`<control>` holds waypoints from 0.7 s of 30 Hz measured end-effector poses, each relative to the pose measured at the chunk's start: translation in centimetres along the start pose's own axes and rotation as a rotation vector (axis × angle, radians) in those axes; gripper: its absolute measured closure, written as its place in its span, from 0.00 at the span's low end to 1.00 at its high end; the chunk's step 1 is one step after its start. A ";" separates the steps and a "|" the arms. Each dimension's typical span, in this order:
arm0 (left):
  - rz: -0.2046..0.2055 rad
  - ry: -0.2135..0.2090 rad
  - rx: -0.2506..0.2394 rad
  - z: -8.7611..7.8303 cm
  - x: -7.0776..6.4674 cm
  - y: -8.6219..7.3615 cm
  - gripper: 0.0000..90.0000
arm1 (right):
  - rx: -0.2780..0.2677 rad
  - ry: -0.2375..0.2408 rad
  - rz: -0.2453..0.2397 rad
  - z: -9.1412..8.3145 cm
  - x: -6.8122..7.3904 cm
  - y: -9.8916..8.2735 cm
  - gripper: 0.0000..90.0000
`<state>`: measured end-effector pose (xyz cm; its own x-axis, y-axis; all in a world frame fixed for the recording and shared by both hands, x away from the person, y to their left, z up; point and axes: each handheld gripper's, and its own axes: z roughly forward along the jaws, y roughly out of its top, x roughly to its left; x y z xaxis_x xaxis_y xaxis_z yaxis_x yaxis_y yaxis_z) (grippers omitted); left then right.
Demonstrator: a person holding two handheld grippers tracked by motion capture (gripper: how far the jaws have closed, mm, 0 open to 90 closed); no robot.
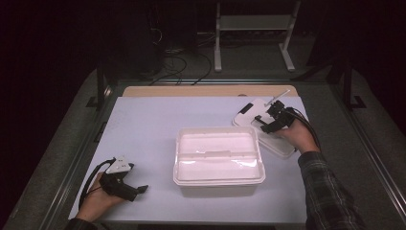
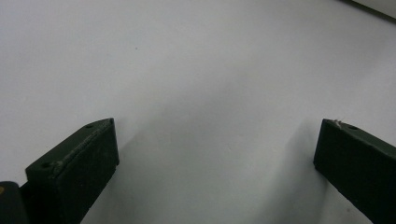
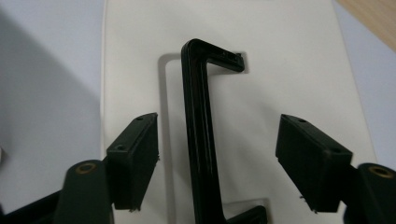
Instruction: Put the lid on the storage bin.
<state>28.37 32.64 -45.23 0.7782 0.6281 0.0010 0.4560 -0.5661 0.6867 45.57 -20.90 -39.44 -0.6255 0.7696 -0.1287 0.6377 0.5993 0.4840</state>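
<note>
- The white lid [image 1: 264, 132] is lying flat on the table [image 1: 143, 124], just beside the far right corner of the open white box [image 1: 219, 160], its near edge touching or nearly touching the box.
- The right gripper [image 1: 271, 120] is hanging over the lid, jaws standing apart.
- In the right gripper view the lid's black handle [image 3: 201, 135] is running between the two jaws of the right gripper [image 3: 217, 161], nearer one pad, neither pad pressing on it.
- The left gripper [image 1: 136, 190] is resting on the table, off the box's near left corner, jaws wide and holding nothing.
</note>
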 end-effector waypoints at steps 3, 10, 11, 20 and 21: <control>0.000 0.000 0.000 0.0 0.0 0.0 0.00 | 0.038 -0.003 -0.024 0.4 -0.1 0.5 0.41; -0.001 -0.001 0.000 0.0 0.0 0.0 0.00 | 0.039 0.005 -0.037 0.5 -0.3 0.6 0.63; -0.001 -0.001 0.000 0.0 0.0 0.0 0.00 | 0.035 0.008 -0.037 0.4 -0.3 0.6 0.66; -0.002 -0.001 0.001 0.0 0.0 0.0 0.00 | -0.001 -0.024 -0.024 -0.4 -0.7 0.7 0.89; -0.002 -0.001 0.001 0.0 0.0 0.0 0.00 | 0.001 -0.032 -0.028 -0.5 -0.8 0.7 0.90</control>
<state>28.39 32.65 -45.23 0.7780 0.6283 -0.0010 0.4575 -0.5654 0.6863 46.28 -21.16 -38.57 -0.6284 0.7591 -0.1701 0.6204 0.6210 0.4790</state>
